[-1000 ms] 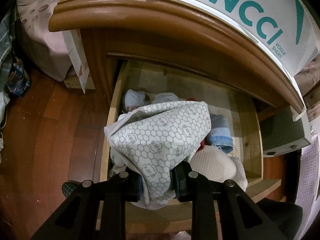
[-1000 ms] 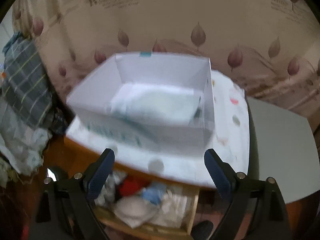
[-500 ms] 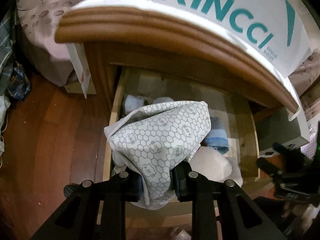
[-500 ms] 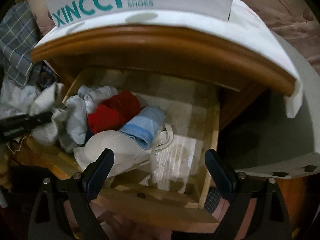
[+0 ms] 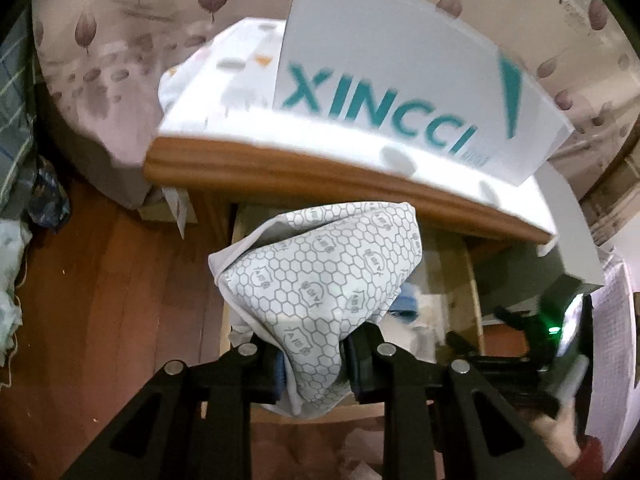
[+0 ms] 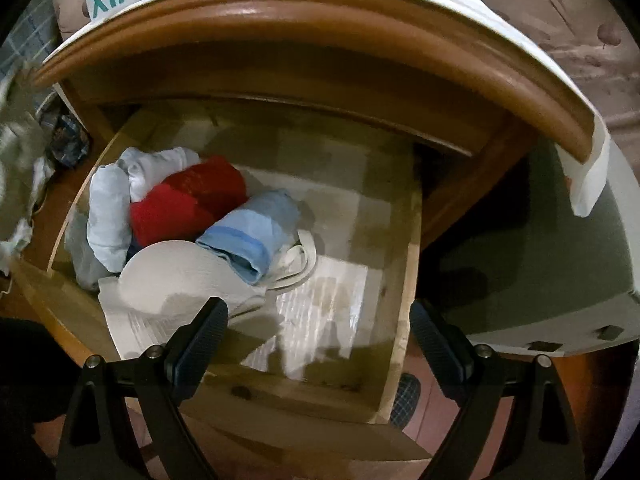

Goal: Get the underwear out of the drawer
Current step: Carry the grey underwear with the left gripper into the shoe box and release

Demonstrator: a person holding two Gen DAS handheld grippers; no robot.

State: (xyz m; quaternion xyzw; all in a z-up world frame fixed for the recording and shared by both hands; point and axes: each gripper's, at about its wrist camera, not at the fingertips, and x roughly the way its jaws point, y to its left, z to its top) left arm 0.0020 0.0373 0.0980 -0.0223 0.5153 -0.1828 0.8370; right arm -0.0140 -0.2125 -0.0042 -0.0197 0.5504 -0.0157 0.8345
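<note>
My left gripper (image 5: pixel 312 360) is shut on white underwear with a grey honeycomb print (image 5: pixel 320 280) and holds it up above the open wooden drawer (image 5: pixel 472 280), level with the nightstand's top edge. My right gripper (image 6: pixel 320 340) is open and empty over the drawer's front part (image 6: pixel 312 392). Inside the drawer lie a red garment (image 6: pixel 184 204), a rolled light blue garment (image 6: pixel 252 232), pale blue-white garments (image 6: pixel 108 216) and a white bra cup (image 6: pixel 176 272). The right gripper also shows in the left wrist view (image 5: pixel 520 344).
A white XINCCI shoe box (image 5: pixel 400 92) stands on the cloth-covered nightstand top (image 6: pixel 360 52). A grey cabinet (image 6: pixel 540 260) stands to the right. Leaf-patterned bedding (image 5: pixel 100 60) and a heap of clothes (image 5: pixel 12 160) lie left, over a red-brown wooden floor (image 5: pixel 100 300).
My left gripper has lifted the honeycomb underwear up out of the drawer. My right gripper has swung down from the shoe box to hover over the drawer.
</note>
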